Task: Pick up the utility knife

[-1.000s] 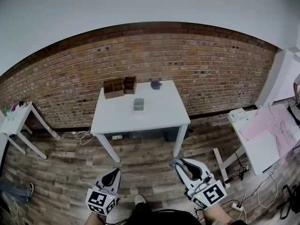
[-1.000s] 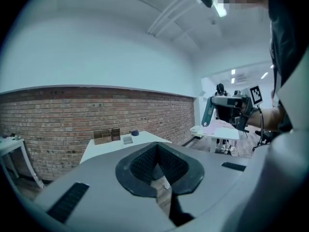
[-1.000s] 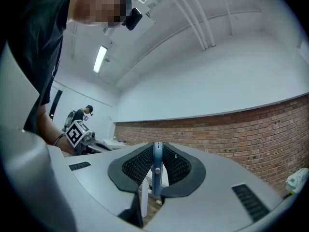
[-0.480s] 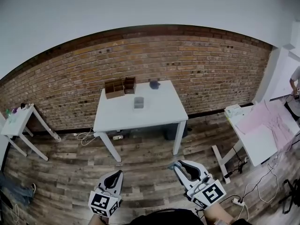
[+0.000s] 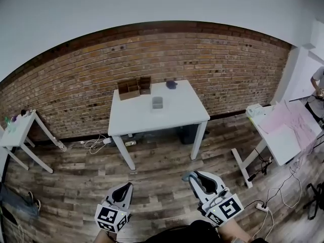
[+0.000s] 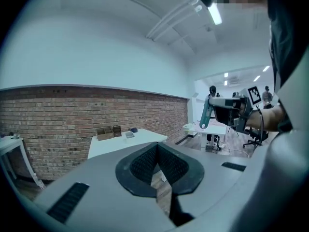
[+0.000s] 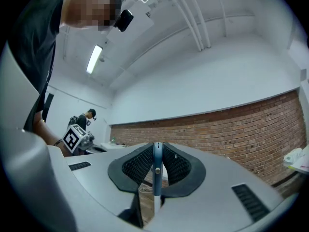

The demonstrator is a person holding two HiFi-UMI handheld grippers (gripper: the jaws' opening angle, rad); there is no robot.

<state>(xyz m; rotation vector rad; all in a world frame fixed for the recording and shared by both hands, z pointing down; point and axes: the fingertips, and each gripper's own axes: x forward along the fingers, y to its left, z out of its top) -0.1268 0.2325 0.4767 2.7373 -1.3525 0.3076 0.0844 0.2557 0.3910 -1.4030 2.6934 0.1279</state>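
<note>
knife already in the right tongs, well short of the table

since the frame a second ago the head view has swung a little, so the white table point(image 5: 152, 123) sits further right in it. both tools stay low, close to the person's body, over the wood floor.

the right gripper point(image 5: 194, 178) is closed on the utility knife point(image 7: 157, 166), a slim blue body clamped edge-on between the ribbed pads. the left gripper point(image 5: 126, 187) has its jaws brought together with nothing between them. the knife is therefore off any surface and well apart from the table. in my judgement the pick itself is done.

risks:
- the pads bear on a thin, smooth body, and a jolt or loosened squeeze could let it pivot or slide out.
- in the left gripper view a long blue part seems to hang out past the right tool, and that overhang would lever against the grip on a quick swing.
- if the blade is out, a drop near the person's feet is a hazard.

not established:
- whether the blade is extended or retracted; no view shows it.
- the knife's lower end, which is hidden behind the jaw housing in the right gripper view.
- the brown box point(image 5: 134, 87), the small grey container point(image 5: 157, 102) and a dark item at the table's back edge are too small to identify further.
</note>
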